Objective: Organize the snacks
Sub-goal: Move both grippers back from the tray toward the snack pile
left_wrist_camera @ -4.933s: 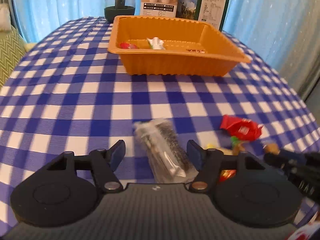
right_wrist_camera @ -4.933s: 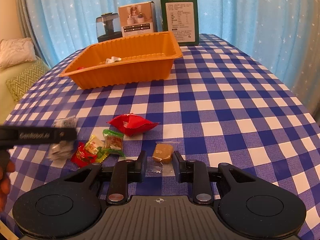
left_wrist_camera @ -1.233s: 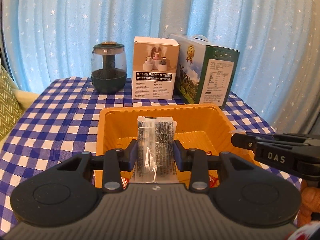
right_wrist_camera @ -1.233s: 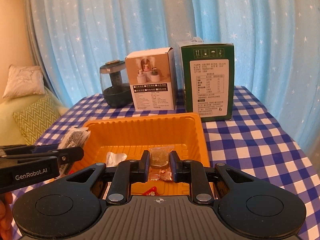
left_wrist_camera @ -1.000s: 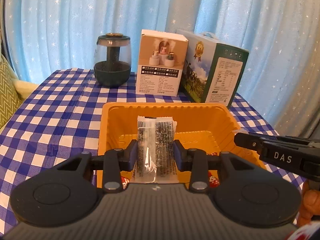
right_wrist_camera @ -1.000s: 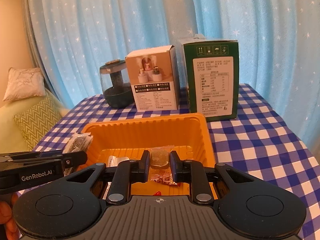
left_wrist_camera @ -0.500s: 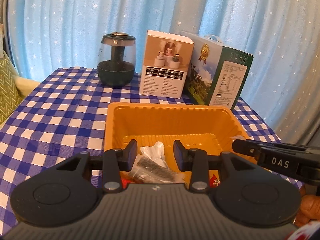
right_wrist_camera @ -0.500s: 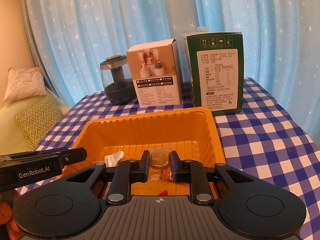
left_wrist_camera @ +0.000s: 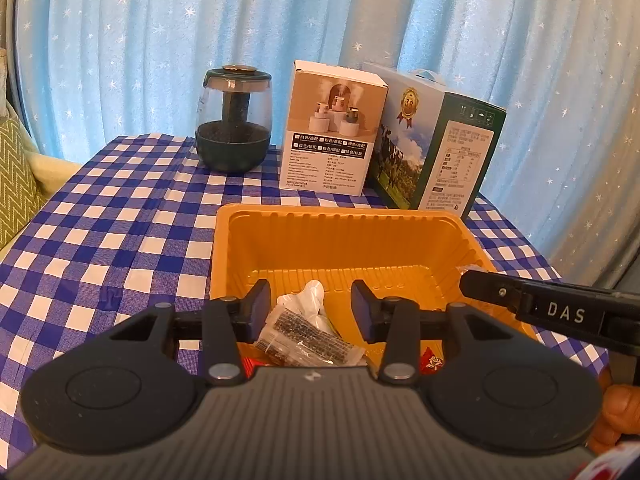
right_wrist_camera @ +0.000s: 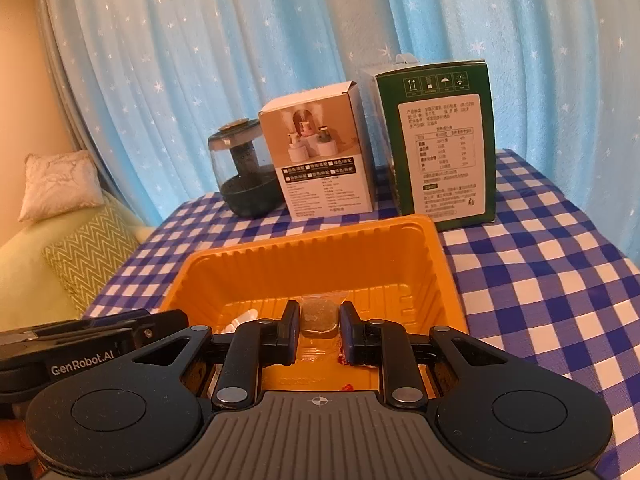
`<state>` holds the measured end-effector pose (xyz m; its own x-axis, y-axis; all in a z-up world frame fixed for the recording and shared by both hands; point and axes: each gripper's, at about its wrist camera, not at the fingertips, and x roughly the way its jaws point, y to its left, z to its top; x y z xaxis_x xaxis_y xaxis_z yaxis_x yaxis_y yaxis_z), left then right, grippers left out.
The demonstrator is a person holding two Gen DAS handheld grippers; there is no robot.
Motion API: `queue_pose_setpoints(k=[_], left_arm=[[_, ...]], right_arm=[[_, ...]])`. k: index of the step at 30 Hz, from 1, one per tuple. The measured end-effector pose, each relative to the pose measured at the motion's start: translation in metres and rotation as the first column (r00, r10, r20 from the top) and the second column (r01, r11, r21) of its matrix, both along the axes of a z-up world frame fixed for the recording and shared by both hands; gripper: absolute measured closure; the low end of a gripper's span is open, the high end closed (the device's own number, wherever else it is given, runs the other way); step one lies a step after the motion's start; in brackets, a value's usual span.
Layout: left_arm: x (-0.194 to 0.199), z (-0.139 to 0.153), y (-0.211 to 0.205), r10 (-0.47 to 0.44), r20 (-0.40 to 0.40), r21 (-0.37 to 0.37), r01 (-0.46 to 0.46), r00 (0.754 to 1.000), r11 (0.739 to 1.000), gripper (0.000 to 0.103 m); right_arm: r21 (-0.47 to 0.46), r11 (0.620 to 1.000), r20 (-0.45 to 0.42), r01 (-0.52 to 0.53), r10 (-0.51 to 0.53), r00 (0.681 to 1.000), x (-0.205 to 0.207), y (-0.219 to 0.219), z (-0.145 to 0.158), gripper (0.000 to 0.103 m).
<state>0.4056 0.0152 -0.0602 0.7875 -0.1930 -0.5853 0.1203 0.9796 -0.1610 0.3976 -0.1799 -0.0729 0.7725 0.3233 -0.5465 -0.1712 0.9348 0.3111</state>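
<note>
Right now the right gripper [right_wrist_camera: 319, 334] is clamped on a clear-wrapped brown candy [right_wrist_camera: 318, 316] low in the frame over the orange tray [right_wrist_camera: 304, 268]; opened crookedly, it might let the wrapper cling to a pad. Lower centre, the left gripper [left_wrist_camera: 310, 309] stands apart above one seaweed packet [left_wrist_camera: 306, 339] lying in the tray beside one white wrapper [left_wrist_camera: 308, 300] and two red-wrapped sweets. Behind, at mid-frame, stand two cartons and one jar.

A table under a blue-and-white checked cloth [left_wrist_camera: 120, 216] carries an orange ribbed plastic tray [left_wrist_camera: 344, 236]. Behind the tray, in a row, stand a dark-based glass jar [left_wrist_camera: 234, 120], a white cardboard box [left_wrist_camera: 332, 128] and a green carton [left_wrist_camera: 436, 144].
</note>
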Motion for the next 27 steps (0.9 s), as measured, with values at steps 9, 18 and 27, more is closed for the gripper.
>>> queue_pose_setpoints(k=[9, 18, 27], left_arm=[[-0.001, 0.0, 0.002, 0.002, 0.0, 0.012, -0.003, 1.0, 1.0, 0.062], [-0.004, 0.001, 0.0, -0.009, 0.009, 0.024, 0.008, 1.0, 1.0, 0.061], [-0.02, 0.005, -0.009, -0.042, 0.026, 0.047, 0.041, 0.999, 0.998, 0.059]], right_arm=[[0.083, 0.997, -0.019, 0.007, -0.005, 1.0, 0.004, -0.009, -0.005, 0.065], [0.078, 0.996, -0.017, 0.043, -0.042, 0.999, 0.003, -0.019, -0.004, 0.063], [0.025, 0.998, 0.02, 0.057, -0.058, 0.998, -0.016, -0.024, 0.002, 0.063]])
